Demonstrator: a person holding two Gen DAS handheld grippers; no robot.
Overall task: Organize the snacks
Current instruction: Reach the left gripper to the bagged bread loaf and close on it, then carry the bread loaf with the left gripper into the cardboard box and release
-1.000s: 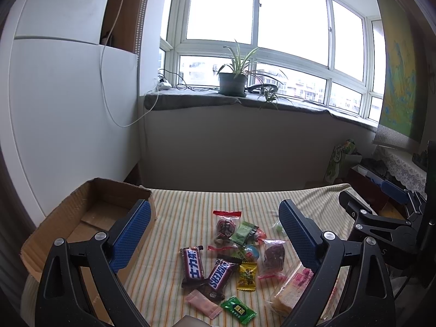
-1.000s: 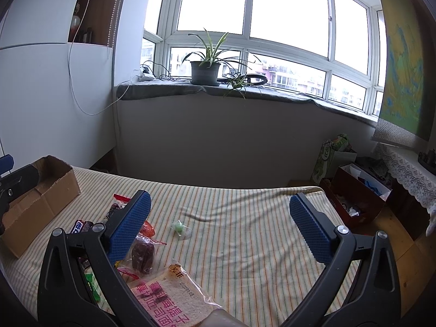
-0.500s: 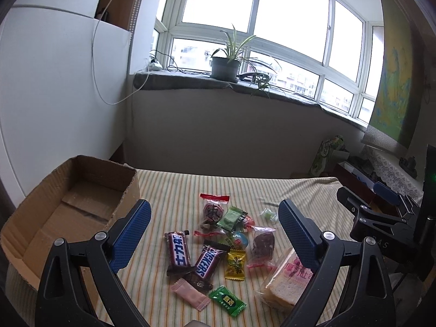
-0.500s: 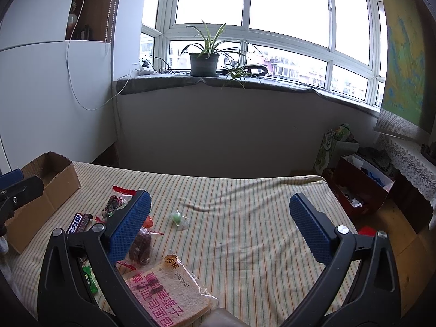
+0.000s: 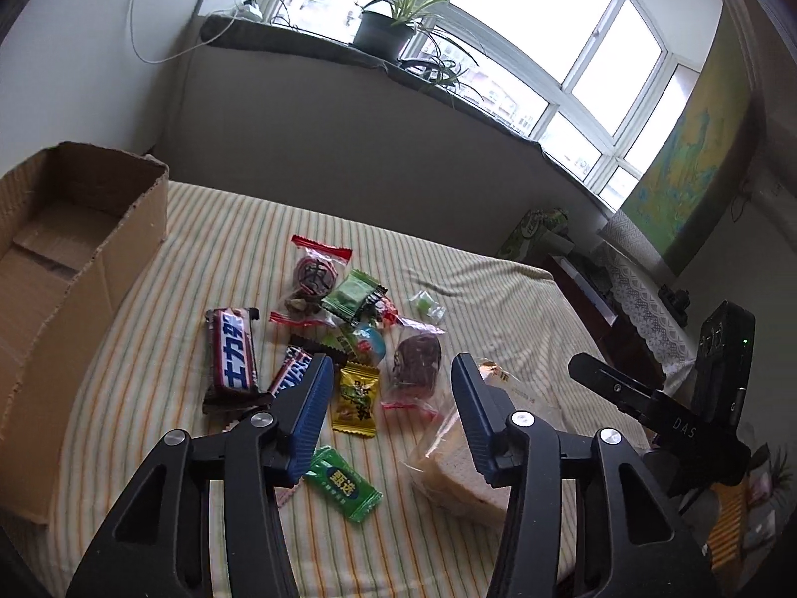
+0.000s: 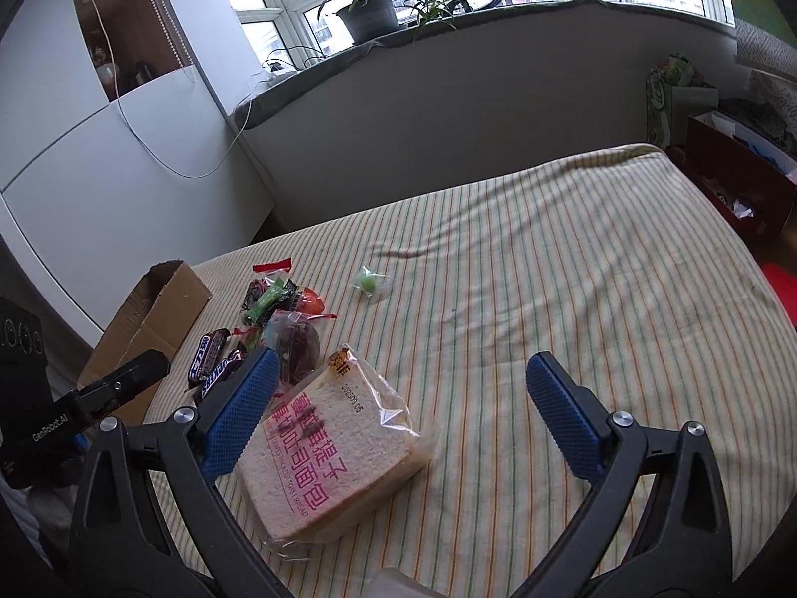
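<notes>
Striped bedcover point(image 5: 209, 249), cardboard box point(image 5: 74, 269) left, snacks pile point(image 5: 348, 329), bagged bread point(image 6: 329, 453) right

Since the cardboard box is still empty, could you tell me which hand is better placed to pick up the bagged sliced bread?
Right, probably. The right gripper has wide-open jaws right over the bagged sliced bread. The left gripper, its jaws closing on nothing, faces the yellow candy packet.

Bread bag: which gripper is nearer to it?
Right. The right gripper hangs just over the bread bag, jaws wide. The left gripper, jaws closing on nothing, sits beside it over the candies.
</notes>
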